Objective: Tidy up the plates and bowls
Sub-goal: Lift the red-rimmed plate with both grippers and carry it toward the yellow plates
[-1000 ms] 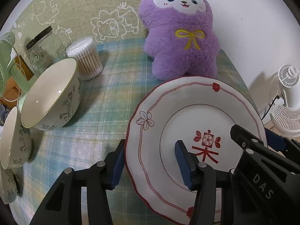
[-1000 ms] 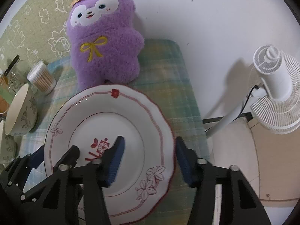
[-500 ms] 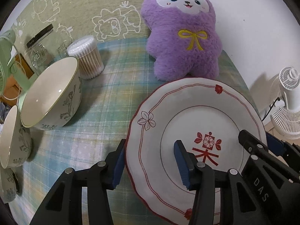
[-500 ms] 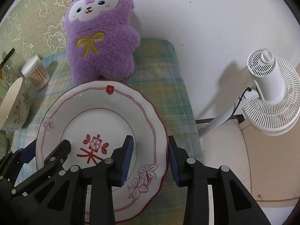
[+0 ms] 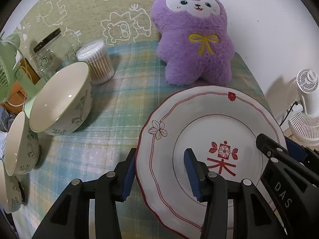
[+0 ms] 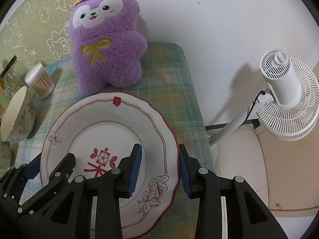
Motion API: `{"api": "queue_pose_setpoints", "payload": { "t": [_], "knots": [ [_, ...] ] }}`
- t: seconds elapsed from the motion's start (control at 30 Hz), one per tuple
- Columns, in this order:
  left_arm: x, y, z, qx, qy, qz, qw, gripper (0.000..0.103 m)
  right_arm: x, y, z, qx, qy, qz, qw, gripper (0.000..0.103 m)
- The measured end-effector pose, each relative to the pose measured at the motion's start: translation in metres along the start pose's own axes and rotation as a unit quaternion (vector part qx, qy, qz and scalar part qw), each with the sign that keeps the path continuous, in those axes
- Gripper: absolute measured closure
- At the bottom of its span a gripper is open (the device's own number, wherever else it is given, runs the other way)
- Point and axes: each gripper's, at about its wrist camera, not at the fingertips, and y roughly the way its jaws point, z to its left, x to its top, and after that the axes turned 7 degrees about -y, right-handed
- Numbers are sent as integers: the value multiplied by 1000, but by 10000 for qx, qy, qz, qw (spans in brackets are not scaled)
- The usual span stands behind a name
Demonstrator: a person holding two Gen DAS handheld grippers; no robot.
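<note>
Left of the left gripper (image 5: pixel 157 176): stacked floral bowls (image 5: pixel 59 101), a cotton-swab tub (image 5: pixel 95 61) beyond them. Straddling the near-left rim of the red-trimmed plate (image 5: pixel 201 131) on the plaid table (image 5: pixel 127 103), jaws just closing, outer pad at the rim, grip unconfirmed. Straight ahead: purple plush (image 5: pixel 195 37). Right gripper (image 6: pixel 159 171) clenched across the plate's right rim after closing, white fan (image 6: pixel 287 97) off to its right

1. Left tongs (image 5: pixel 158 171) point steeply down, blue pads (image 5: pixel 191 171) straddling a rim; the jaws have just been closing.
2. Right tongs (image 6: pixel 160 169) point steeply down, jaws narrowed across the opposite rim.
</note>
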Motion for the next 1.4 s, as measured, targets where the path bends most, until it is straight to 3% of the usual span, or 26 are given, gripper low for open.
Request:
{"api": "queue_pose_setpoints", "payload": {
  "t": [0.73,1.4],
  "knots": [
    [-19,-64,25,-101,-36,-223,9997,57,-29,-71,22,-115,-52,-237,9996,63],
    [-86,-137,62,-328,165,-535,9979,57,-111,-152,43,-258,254,-415,9985,64]
  ]
}}
